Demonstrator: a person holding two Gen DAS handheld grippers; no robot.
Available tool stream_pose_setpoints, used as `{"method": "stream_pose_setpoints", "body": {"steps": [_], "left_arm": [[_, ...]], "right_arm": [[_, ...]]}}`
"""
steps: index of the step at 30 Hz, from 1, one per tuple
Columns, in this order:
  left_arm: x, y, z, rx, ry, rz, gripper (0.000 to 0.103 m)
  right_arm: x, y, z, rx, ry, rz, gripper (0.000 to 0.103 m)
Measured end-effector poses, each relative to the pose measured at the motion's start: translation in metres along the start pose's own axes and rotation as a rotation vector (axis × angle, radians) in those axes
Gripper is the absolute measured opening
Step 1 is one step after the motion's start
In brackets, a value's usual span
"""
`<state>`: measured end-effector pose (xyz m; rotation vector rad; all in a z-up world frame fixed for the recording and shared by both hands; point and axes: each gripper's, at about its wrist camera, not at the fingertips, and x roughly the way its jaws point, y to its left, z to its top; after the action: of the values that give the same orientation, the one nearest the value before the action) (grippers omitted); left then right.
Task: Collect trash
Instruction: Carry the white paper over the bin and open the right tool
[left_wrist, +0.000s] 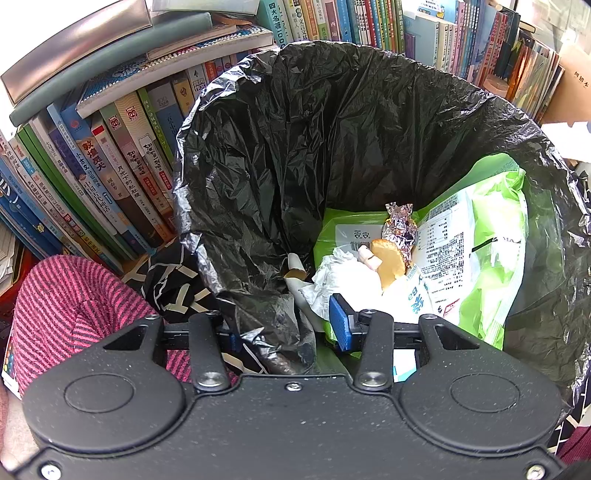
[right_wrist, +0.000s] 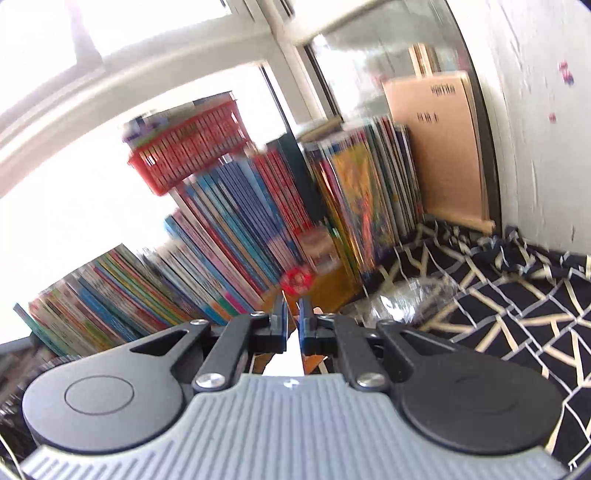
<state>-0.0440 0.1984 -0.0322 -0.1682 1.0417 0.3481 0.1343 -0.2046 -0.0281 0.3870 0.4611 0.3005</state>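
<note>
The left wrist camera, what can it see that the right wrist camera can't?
Only the left wrist view shows the black trash bag with the green wrapper, foil and a bread piece inside, plus a striped sleeve. Only the right wrist view shows the window, a red basket and a clear plastic bag. Both show rows of books and black patterned cloth.

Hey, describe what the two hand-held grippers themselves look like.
The left hand-held gripper has a speckled black body, round black discs, silver screws and blue ribbed pads. The right hand-held gripper matches, but with a grey ridged centre.
</note>
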Motion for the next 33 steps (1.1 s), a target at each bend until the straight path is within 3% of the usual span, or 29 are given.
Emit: {"method": "stream_pose_setpoints", "body": {"steps": [7,13,19,33], "left_arm": [[0.0,0.0,0.0,0.0,0.0,0.0,0.043],[0.0,0.0,0.0,-0.001,-0.001,0.0,0.043],[0.0,-0.001,0.0,-0.001,-0.002,0.0,0.043],[0.0,0.0,0.0,-0.001,-0.003,0.0,0.043]], "right_arm": [[-0.041,0.022,0.031,0.013,-0.119,0.145,0.009],[-0.068,0.046,0.045,0.034,-0.15,0.351,0.009],[-0.076,0.067,0.044,0.03,-0.113,0.544,0.011],[-0.053,0.099,0.004,-0.045,0.074,0.661,0.017]]}}
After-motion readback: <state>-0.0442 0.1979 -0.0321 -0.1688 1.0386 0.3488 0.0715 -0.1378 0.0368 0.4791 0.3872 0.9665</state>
